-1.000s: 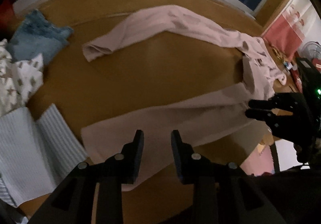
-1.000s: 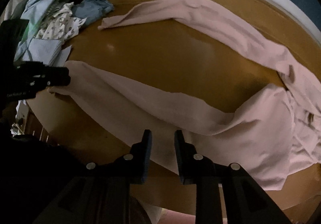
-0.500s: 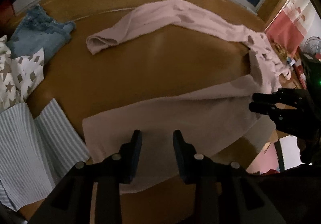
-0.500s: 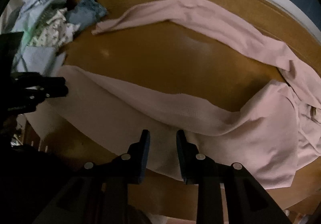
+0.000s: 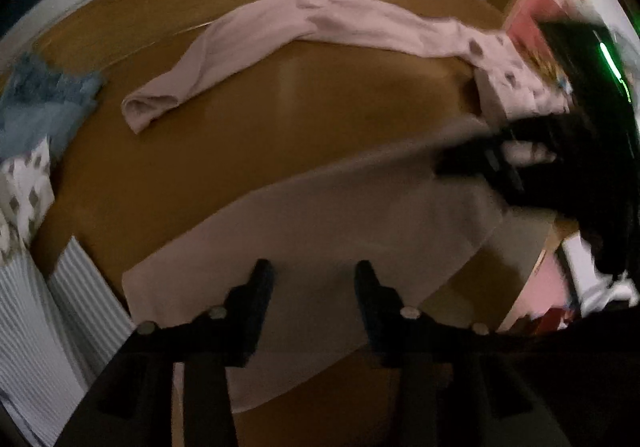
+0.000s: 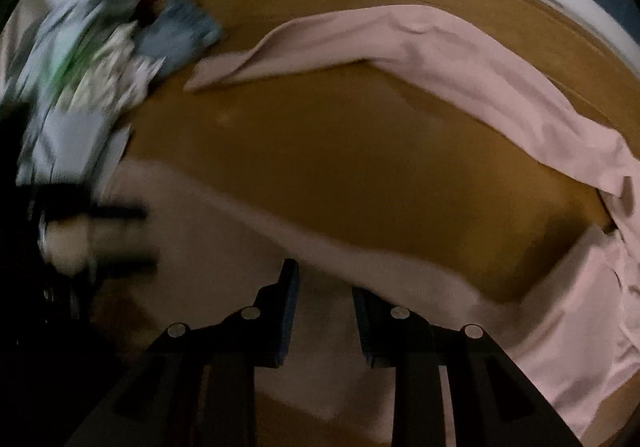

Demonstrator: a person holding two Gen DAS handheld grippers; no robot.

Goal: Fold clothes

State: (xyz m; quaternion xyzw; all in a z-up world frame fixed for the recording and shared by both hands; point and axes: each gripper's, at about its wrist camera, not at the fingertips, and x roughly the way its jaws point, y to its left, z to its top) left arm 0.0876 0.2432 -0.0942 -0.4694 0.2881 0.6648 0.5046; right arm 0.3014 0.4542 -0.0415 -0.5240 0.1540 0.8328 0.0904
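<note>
Pink trousers (image 5: 332, 215), one pair, lie spread on the brown surface (image 5: 320, 107): one leg curves along the far side, the other runs along the near edge, and the two meet at the waist on the right. To the left sits one heap of other clothes: a striped piece (image 5: 48, 307), a star-print piece (image 5: 28, 183) and a blue denim piece (image 5: 40, 107). Two tongs are in view, both pointing steeply down over the near leg. The left tongs (image 5: 310, 279) have just been opening and stand spread with the cloth below, not pinched. The right tongs (image 6: 325, 275) stand partly apart above the same leg nearer the waist, with nothing pressed between them. Both views are blurred.
</note>
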